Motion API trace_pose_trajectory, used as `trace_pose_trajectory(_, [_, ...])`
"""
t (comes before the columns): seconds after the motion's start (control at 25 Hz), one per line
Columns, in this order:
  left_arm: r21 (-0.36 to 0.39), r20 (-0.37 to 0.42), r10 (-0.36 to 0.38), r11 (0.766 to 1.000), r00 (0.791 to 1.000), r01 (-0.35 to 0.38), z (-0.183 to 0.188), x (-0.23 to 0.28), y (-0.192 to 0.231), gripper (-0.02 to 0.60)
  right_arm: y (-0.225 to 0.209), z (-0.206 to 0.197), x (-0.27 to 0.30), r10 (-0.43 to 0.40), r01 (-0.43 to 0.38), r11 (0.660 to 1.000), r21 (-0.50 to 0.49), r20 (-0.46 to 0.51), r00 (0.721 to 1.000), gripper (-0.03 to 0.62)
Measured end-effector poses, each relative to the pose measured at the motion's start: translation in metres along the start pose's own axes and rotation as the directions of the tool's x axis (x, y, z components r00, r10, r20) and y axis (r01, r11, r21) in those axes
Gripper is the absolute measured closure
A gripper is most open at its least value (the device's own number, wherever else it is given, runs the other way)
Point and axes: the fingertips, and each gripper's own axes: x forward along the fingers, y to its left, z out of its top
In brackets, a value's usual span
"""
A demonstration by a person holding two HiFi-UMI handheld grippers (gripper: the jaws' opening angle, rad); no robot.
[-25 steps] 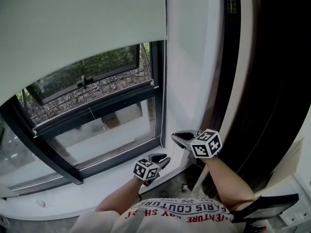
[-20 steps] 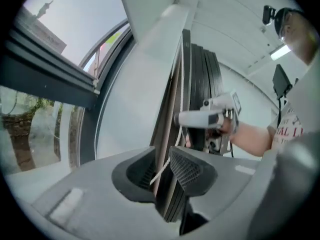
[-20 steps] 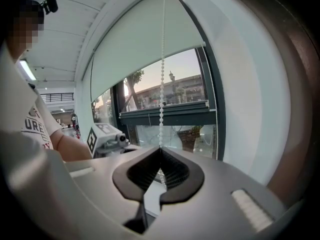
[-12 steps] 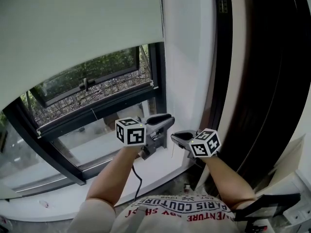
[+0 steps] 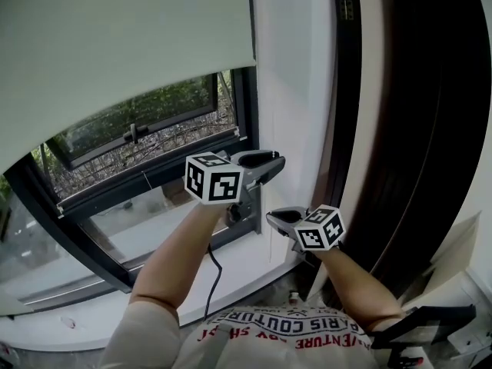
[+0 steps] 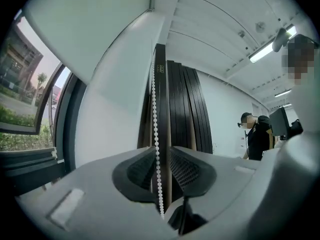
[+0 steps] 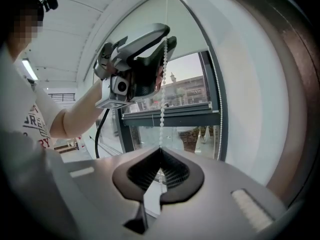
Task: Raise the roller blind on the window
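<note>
The pale roller blind covers the upper part of the window. Its white bead chain hangs at the window's right edge. My left gripper is raised level, above the right one, and the chain runs between its jaws. Those jaws have just been closing, but a gap shows beside the chain and the pads do not press it. Lower down, my right gripper is shut on the same chain, which enters its closed tips. The left gripper shows above in the right gripper view.
The dark window frame holds an open top sash over a white sill. A white wall strip and dark folded panels stand to the right. The chain's other strand hangs by the frame. A person stands far off.
My left gripper has risen from near the sill to above the right gripper, up beside the window's right edge. The right gripper has stayed in place.
</note>
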Motion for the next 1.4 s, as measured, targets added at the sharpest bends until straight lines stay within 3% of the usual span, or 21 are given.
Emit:
trace_pose_trajectory(0.16, [0.007,-0.007,0.031,0.999,0.999,-0.031,0.001,0.001,0.006,0.554,0.0,0.0,0.0,0.005,-0.005,1.0,0.005,0.006,1.0,0.586])
trace_pose_trajectory(0.68, [0.015,-0.039,0.023,1.0,0.999,-0.022,-0.009,0.013,0.014,0.563,-0.015,-0.01,-0.006,0.003,-0.004,0.999,0.038,0.023,1.0,0.586])
trace_pose_trajectory(1.12, [-0.033,-0.158,0.064,0.997,0.985,-0.07,-0.104,0.031,0.035,0.561,-0.044,-0.1,0.01,-0.014,0.03,0.992,0.123,-0.126,0.992,0.586])
trace_pose_trajectory(1.4, [0.002,-0.231,0.102,0.994,0.968,-0.105,-0.163,0.034,0.032,0.566,-0.048,-0.154,0.018,0.0,0.037,0.984,0.174,-0.209,0.978,0.586])
